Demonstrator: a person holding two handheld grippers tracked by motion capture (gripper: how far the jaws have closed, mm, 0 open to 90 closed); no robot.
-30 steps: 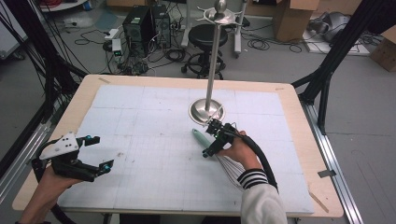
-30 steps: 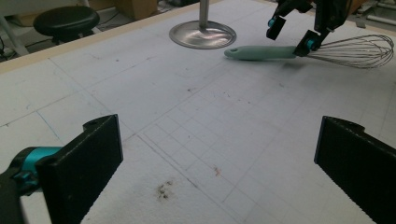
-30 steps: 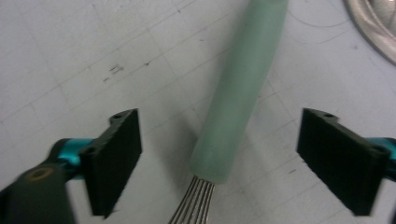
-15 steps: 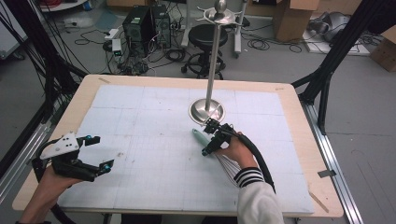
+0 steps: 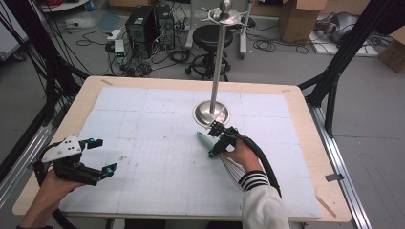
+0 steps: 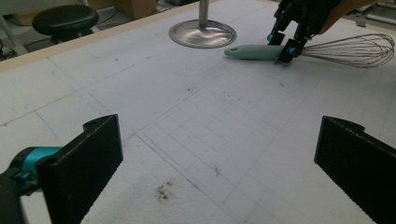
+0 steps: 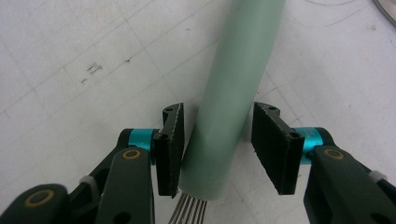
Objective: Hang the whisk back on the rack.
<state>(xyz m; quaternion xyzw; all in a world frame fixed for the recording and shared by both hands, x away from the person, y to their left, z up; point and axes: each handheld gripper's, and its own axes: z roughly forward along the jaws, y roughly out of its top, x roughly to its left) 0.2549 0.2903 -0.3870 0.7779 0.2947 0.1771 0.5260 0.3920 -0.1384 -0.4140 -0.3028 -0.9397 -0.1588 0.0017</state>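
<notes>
Grasping is the step in hand: the right gripper straddles the whisk at the wire end of its green handle, jaws just closing in, the left pad about touching, the right one with a gap, so nothing is clamped yet. It lies near the middle of the table, just beside the metal stand's base. Next, I judge, squeeze fully, then lift. The left gripper hovers wide open and empty near the left edge.

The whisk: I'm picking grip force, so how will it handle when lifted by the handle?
The whisk will likely feel light, being mostly thin wire loops. Its smooth round green handle could roll or slip between the right gripper's flat pads. The wire end will probably sag down and spring slightly.
</notes>
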